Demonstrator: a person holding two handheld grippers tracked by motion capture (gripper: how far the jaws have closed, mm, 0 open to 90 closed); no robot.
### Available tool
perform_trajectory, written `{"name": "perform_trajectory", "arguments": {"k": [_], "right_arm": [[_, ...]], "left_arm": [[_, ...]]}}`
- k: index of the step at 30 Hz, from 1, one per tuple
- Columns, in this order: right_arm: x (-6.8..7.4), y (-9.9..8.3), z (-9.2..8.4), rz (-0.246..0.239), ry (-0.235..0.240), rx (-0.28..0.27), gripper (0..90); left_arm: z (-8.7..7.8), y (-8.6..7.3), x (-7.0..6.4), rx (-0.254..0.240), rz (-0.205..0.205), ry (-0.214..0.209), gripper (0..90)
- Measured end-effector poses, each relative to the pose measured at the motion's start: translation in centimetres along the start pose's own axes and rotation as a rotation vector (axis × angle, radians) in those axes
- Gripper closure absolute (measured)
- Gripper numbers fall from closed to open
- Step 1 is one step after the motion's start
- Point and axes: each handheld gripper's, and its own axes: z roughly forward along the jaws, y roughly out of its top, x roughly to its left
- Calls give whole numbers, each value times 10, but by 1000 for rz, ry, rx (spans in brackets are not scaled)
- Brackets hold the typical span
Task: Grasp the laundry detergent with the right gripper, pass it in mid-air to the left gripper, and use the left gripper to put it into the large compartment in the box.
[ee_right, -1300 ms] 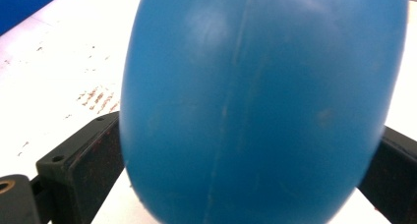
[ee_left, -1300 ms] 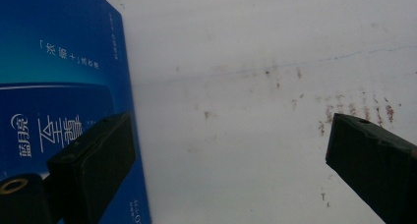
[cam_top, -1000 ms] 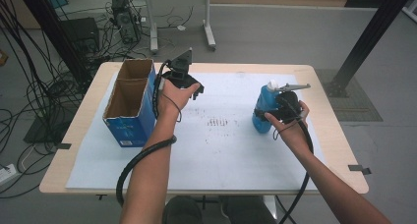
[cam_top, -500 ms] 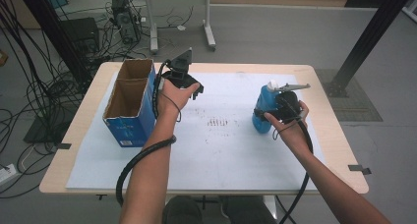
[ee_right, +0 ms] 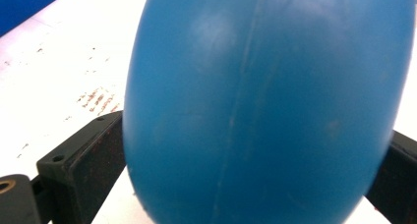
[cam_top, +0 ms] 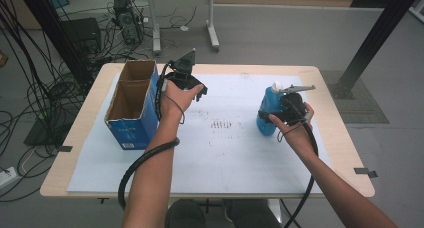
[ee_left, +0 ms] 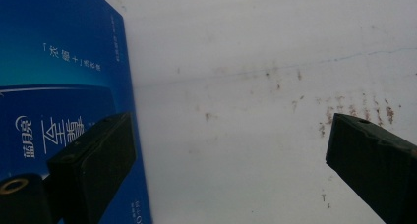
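A blue plastic bottle (cam_top: 266, 104) with a white cap stands upright on the white mat, right of centre. My right gripper (cam_top: 278, 116) is shut on its lower body; in the right gripper view the bottle (ee_right: 265, 86) bulges between the two black jaws of the gripper (ee_right: 241, 153). An open-topped blue cardboard box (cam_top: 131, 124) stands at the left of the table. My left gripper (cam_top: 195, 90) hovers just right of the box and above the mat. Its jaws (ee_left: 231, 130) stand wide open with nothing between them, with the box's printed side (ee_left: 59, 76) beside the left jaw.
A white mat (cam_top: 225, 158) with brown specks near its middle covers most of the wooden table (cam_top: 345, 153). Cables trail from both grippers over the front edge. Beyond the table are another table's legs, cables and a black post.
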Motion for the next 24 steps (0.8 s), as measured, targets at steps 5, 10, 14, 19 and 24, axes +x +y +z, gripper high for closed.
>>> {"name": "perform_trajectory", "arguments": {"k": [5, 10, 14, 19, 24], "right_arm": [[0, 0, 0, 1, 0, 0, 25], [-1, 0, 0, 3, 0, 0, 25], [-1, 0, 0, 3, 0, 0, 25], [-1, 0, 1, 4, 0, 1, 25], [0, 0, 1, 3, -1, -2, 26]], "left_arm": [[1, 0, 0, 2, 1, 0, 54], [1, 0, 0, 3, 3, 1, 54], [0, 0, 0, 0, 1, 2, 54], [0, 0, 0, 2, 3, 1, 54], [1, -1, 1, 4, 3, 0, 54]]}}
